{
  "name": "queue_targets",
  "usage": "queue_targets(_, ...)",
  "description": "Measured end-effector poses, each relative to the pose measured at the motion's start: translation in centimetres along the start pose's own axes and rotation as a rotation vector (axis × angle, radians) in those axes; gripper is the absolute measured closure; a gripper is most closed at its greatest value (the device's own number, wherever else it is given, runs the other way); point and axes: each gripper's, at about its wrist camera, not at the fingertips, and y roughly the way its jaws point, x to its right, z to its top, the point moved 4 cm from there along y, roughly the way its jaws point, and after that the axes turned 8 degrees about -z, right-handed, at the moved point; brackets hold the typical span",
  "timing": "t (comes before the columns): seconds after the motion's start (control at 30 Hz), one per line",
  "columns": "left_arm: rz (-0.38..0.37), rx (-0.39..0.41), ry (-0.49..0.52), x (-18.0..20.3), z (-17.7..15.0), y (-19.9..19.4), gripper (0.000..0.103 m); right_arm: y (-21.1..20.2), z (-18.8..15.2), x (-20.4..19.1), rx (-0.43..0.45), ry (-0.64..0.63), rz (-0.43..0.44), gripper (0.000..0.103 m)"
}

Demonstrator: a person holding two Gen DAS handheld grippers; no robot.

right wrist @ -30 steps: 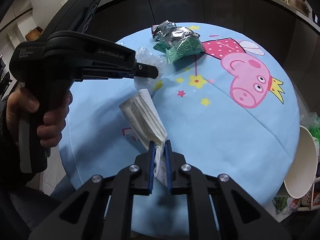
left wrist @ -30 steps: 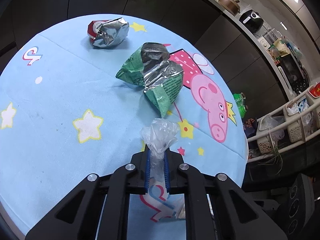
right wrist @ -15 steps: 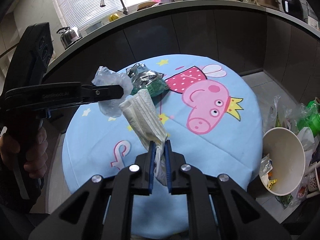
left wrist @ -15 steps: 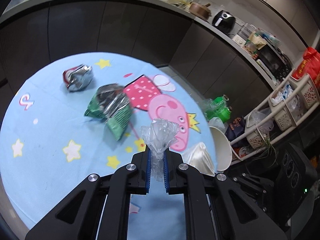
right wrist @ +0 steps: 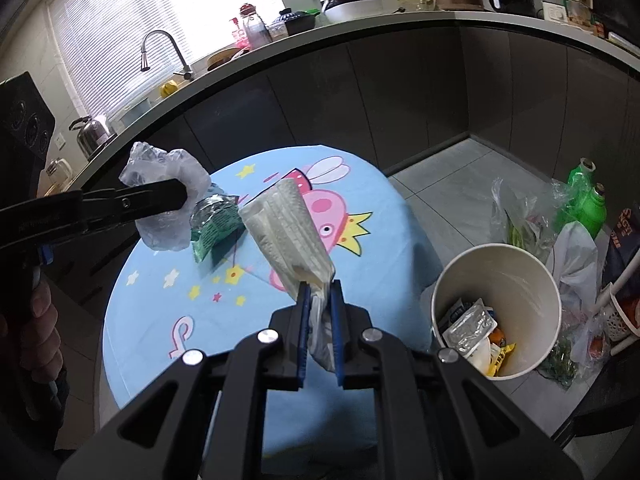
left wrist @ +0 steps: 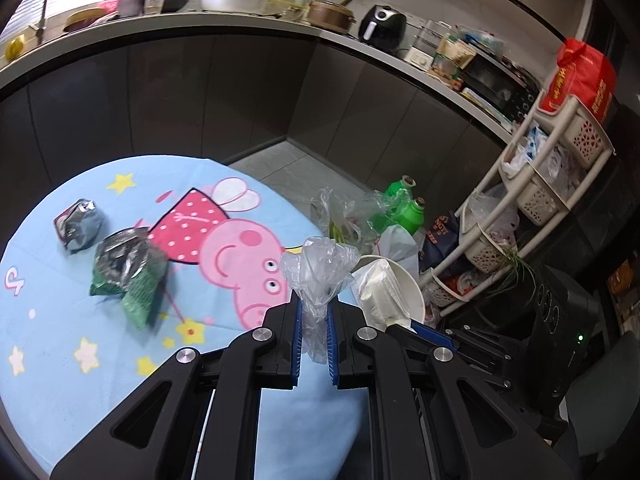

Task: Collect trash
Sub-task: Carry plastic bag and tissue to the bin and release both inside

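Crinkly clear plastic bag and folded white paper napkin: feather-light, soft, easily crushed, prone to slipping free; best pinched low on a bunched end. Left gripper clamped on the bag, right gripper clamped on the napkin, both aloft over the blue cartoon tablecloth, near the white paper bucket.

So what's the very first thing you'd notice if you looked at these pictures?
Probably the big pink cartoon pig on the blue tablecloth. Then the two things held up over it: a crumpled clear plastic bag pinched in the left hand-held gripper, and a folded white tissue in the right hand-held gripper. A white bin with trash waits on the floor beside the table.
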Motion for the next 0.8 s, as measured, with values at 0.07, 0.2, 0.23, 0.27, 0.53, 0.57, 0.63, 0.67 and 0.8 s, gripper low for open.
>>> queue_targets(0.07,-0.004,-0.012,0.021,1.0,0.3,1.0,0.094,-0.1,-0.1,1.4,0.003,0.026,-0.014,0.092)
queue_targets(0.2,-0.022,-0.044,0.054,3.1,0.7,3.2,0.094,-0.3,-0.4,4.1,0.008,0.078,-0.042,0.092)
queue_targets(0.23,-0.028,-0.053,0.061,3.7,0.8,3.9,0.094,-0.3,-0.6,4.9,0.009,0.093,-0.051,0.092)
queue_targets(0.27,-0.035,-0.063,0.068,4.3,0.9,4.6,0.094,-0.4,-0.7,5.6,0.01,0.106,-0.058,0.092)
queue_targets(0.53,-0.111,-0.161,0.079,7.4,1.2,10.4,0.094,0.1,-2.6,10.9,-0.001,0.226,-0.107,0.091)
queue_targets(0.57,-0.121,-0.176,0.077,7.6,1.2,11.2,0.094,0.3,-2.9,11.6,-0.005,0.243,-0.114,0.091)
queue_targets(0.63,-0.141,-0.203,0.063,7.9,1.3,12.8,0.094,0.7,-3.4,12.7,-0.01,0.269,-0.126,0.091)
queue_targets(0.67,-0.149,-0.213,0.057,8.0,1.3,13.4,0.094,0.8,-3.6,13.2,-0.011,0.279,-0.131,0.091)
queue_targets(0.8,-0.141,-0.244,0.069,8.6,1.2,15.8,0.094,2.0,-4.3,15.3,-0.024,0.323,-0.155,0.091)
